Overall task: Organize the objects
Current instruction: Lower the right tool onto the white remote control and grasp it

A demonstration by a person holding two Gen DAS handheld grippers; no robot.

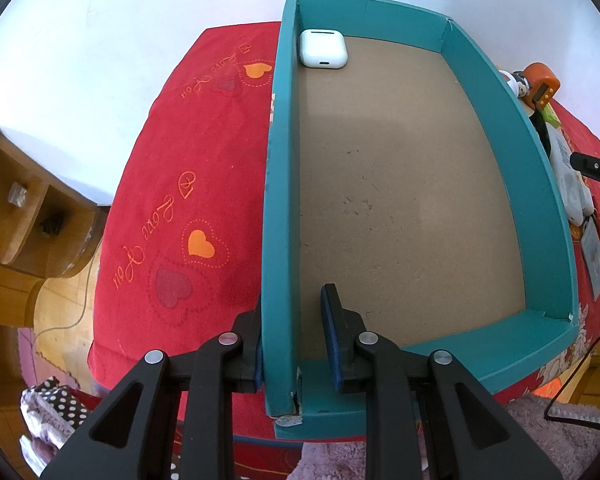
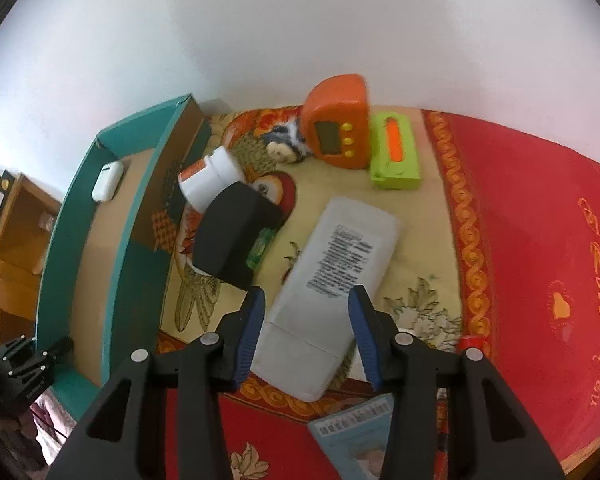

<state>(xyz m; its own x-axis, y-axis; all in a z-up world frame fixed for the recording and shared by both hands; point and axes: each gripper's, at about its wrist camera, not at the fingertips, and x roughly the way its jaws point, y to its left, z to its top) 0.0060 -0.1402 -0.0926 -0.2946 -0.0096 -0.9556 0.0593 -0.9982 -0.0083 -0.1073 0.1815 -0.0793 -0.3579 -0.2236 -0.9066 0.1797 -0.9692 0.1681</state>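
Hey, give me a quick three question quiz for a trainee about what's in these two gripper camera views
1. True or false: the teal box holds only a white earbud case.
2. What does the left gripper clamp? A) the box's side wall B) the orange timer C) the black block
3. Fill in: the white remote lies between the fingers of the ____ gripper.

Key: 1 true; 2 A; 3 right
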